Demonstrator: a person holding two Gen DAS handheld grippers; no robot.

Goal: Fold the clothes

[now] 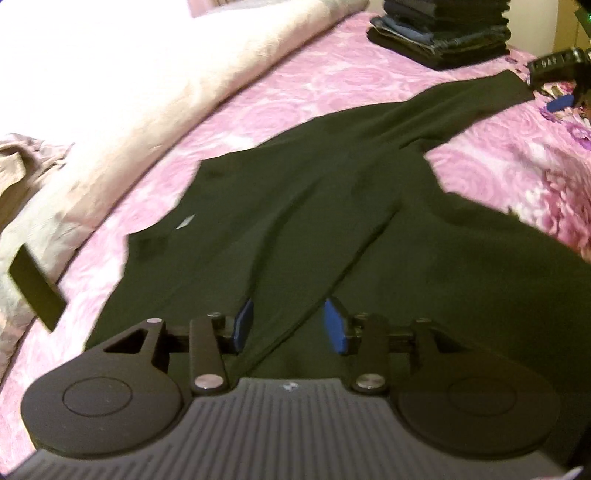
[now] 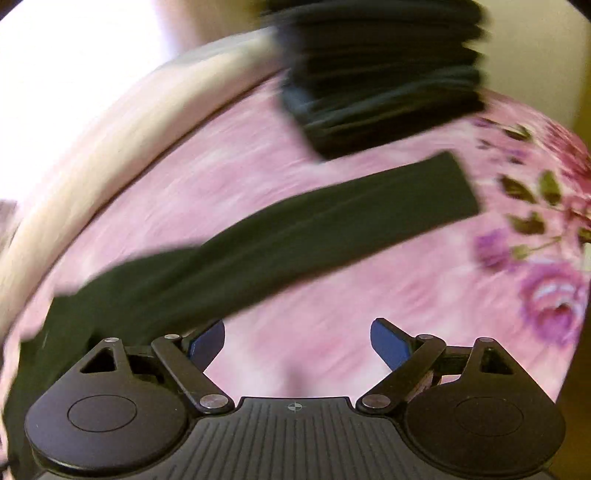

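A black long-sleeved garment (image 1: 314, 206) lies spread flat on the pink floral bedspread (image 1: 295, 85). Its sleeve (image 1: 472, 96) stretches to the far right. My left gripper (image 1: 288, 325) is open and hovers just above the garment's near part, with a fold ridge running between the blue pads. My right gripper (image 2: 297, 339) is open and empty over bare bedspread (image 2: 332, 302), just below the sleeve (image 2: 332, 221). The right gripper also shows at the far right of the left wrist view (image 1: 561, 85), near the sleeve's cuff. The right wrist view is blurred by motion.
A stack of folded dark clothes (image 1: 443, 33) stands at the far end of the bed and also shows in the right wrist view (image 2: 380, 74). A cream blanket (image 1: 129, 92) runs along the left. A black flat object (image 1: 35, 288) lies at the left edge.
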